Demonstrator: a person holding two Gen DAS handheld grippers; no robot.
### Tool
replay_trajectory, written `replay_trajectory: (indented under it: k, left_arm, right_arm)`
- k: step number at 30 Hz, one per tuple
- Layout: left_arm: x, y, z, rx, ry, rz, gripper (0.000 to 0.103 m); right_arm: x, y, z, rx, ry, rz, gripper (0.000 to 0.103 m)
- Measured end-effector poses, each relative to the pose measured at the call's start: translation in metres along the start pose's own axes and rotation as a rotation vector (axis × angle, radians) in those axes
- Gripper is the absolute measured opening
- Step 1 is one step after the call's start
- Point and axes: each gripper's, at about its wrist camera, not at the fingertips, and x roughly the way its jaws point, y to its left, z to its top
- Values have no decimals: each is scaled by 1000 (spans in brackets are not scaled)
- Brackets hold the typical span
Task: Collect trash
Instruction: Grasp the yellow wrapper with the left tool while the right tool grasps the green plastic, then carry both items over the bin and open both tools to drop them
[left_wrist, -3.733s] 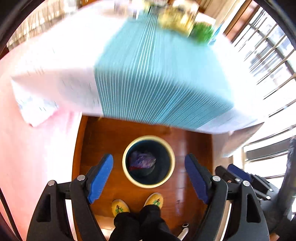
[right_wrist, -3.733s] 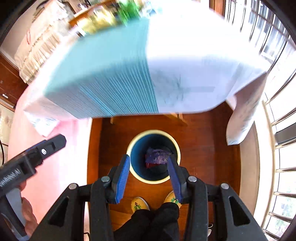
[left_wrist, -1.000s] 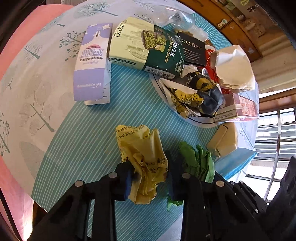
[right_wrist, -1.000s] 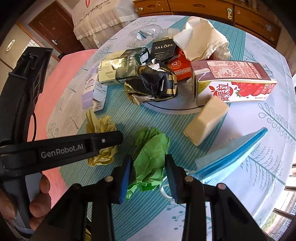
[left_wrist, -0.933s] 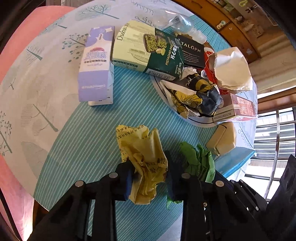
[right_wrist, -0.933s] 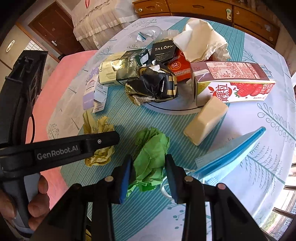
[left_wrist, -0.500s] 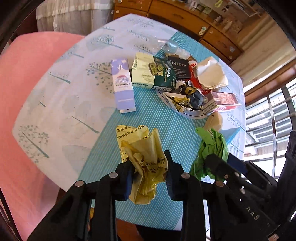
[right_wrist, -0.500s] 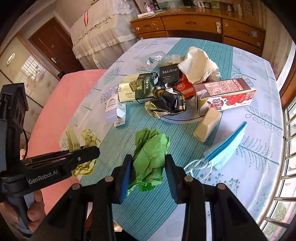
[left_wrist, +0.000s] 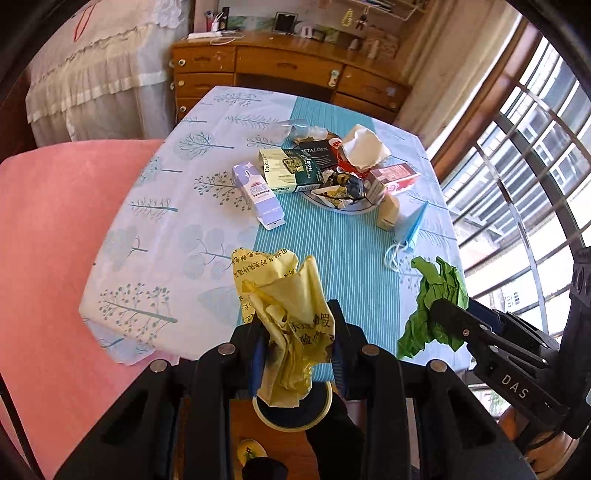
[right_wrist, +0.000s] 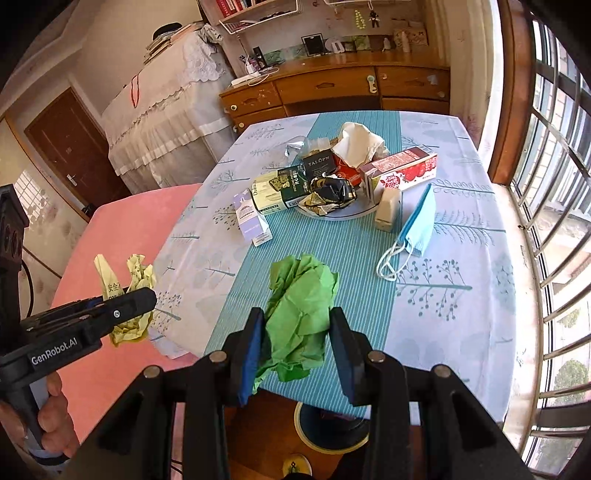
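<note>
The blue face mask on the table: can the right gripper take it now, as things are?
Probably not yet. The right gripper is shut on the green paper wad, so its jaws are full. The face mask itself lies uncovered on the tablecloth.

crumpled green paper (right_wrist: 301, 314), seemingly glossy wooden floor (right_wrist: 258, 428)

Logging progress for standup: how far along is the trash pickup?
Done: nothing I can confirm; the bin is mostly hidden. In hand: left gripper clamps the yellow wrapper, right gripper clamps the green paper, both lifted off the table. Left: face mask, purple carton, strawberry milk carton and the plate pile.
</note>
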Motion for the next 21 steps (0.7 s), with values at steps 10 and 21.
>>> replay_trajectory:
  k: [10, 21]
  left_arm:
    - [-12, 4, -71, 127, 31, -7, 28]
    - [53, -4, -140, 162, 214, 0, 28]
  right_arm:
    - [-22, 33, -82, 21, -7, -46, 36]
    - [27, 8, -161, 135, 187, -68, 36]
